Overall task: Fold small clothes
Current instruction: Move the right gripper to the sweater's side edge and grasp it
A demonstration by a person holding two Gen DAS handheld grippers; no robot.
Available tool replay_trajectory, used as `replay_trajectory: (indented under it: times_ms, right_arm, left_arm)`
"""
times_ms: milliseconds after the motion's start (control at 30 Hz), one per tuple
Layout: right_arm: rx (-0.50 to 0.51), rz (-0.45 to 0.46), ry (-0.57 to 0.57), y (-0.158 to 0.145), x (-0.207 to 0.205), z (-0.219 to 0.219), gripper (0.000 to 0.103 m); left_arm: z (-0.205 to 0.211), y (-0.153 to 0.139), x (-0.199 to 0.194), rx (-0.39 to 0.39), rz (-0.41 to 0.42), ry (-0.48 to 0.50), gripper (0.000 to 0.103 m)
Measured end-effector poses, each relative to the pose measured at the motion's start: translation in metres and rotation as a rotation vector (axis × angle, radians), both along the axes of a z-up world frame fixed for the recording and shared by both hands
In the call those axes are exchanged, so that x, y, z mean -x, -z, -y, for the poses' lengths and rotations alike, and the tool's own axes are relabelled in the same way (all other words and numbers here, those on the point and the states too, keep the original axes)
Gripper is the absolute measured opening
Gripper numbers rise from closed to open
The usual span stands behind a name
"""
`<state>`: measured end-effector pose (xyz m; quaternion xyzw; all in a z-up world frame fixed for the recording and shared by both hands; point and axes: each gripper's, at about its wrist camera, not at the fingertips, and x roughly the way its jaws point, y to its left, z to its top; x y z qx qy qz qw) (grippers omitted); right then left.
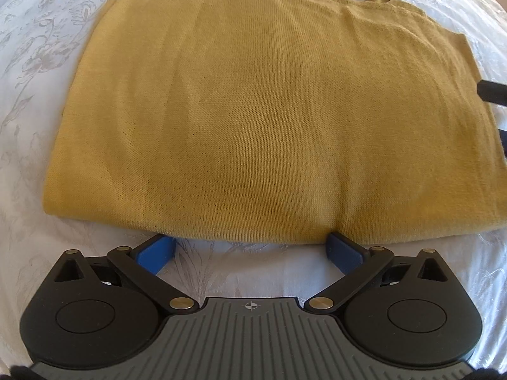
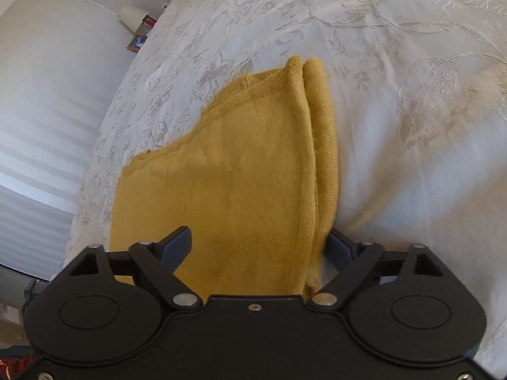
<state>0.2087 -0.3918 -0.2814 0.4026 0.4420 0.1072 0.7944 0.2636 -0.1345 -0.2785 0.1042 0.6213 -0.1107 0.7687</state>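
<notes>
Blue-padded fingers (image 1: 157,251) of the left gripper (image 1: 250,248) are sitting wide apart, gripping nothing, their tips nosing at the near fold of the mustard knit garment (image 1: 253,110), which is lying folded flat on the white embroidered bedspread (image 1: 38,47). At three o'clock in that view, the right gripper (image 2: 258,245) is straddling the garment's layered side edge, jaws spread, nothing pinched yet. Judging by this, sliding both lower fingers fully under every layer before closing is looking wise, so the next fold lifts evenly.
</notes>
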Motion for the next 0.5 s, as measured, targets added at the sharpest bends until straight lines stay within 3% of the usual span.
replay_trajectory:
  times_ms: [133,267,367,500]
  right_arm:
    - [0.025,-0.005,-0.004,-0.002,-0.008,-0.007,0.103]
    - [-0.031,-0.006,0.000,0.004,-0.010,0.001,0.103]
    - [-0.069,-0.016,-0.008,0.006,-0.011,0.006,0.103]
    - [-0.065,-0.016,-0.019,0.005,-0.012,0.006,0.103]
  left_arm:
    - [-0.001,-0.003,0.000,0.006,-0.001,0.004,0.103]
    - [-0.005,-0.010,-0.002,0.032,-0.020,-0.002,0.102]
    - [-0.010,-0.032,0.000,0.088,-0.015,-0.013,0.090]
    - [-0.005,-0.073,0.002,0.149,0.068,0.020,0.090]
